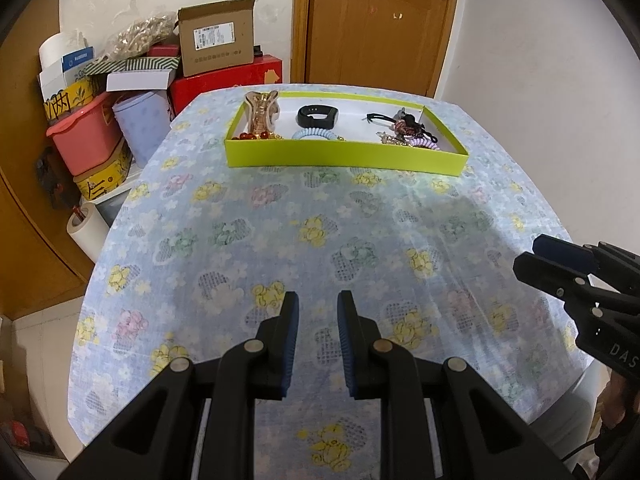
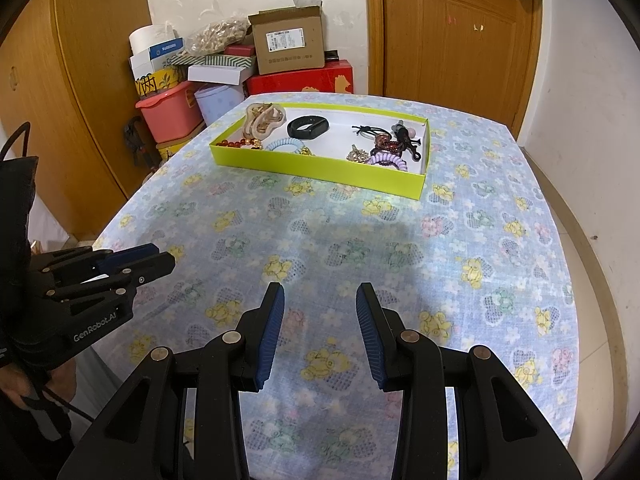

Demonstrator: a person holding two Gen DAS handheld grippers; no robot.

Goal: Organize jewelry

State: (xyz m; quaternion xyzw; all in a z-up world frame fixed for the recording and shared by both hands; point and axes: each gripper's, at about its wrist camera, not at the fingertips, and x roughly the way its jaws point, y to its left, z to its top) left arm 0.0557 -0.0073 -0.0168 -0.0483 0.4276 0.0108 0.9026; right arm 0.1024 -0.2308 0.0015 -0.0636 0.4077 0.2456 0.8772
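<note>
A lime-green tray [image 1: 344, 156] [image 2: 320, 168] sits at the far end of the flowered tablecloth. It holds a brown hair claw [image 1: 262, 110] [image 2: 264, 118], a black wristband [image 1: 318, 116] [image 2: 308, 127], a light-blue coil tie [image 1: 316, 135] [image 2: 284, 145], red beads [image 1: 250, 136] [image 2: 234, 144] and a purple coil tie [image 1: 424, 142] [image 2: 388, 160] among tangled pieces. My left gripper [image 1: 318, 308] [image 2: 164, 256] hovers open over the near cloth, holding nothing. My right gripper [image 2: 320, 300] [image 1: 536, 252] is open beside it, wider, also holding nothing. Both are well short of the tray.
Cardboard boxes [image 1: 216, 36], a red box [image 2: 300, 78] and a pink bin [image 1: 86, 136] are stacked past the table's far-left corner. A wooden door [image 2: 456, 32] stands behind. The table edge drops off on the left and right. A hand [image 2: 24, 384] holds the left gripper.
</note>
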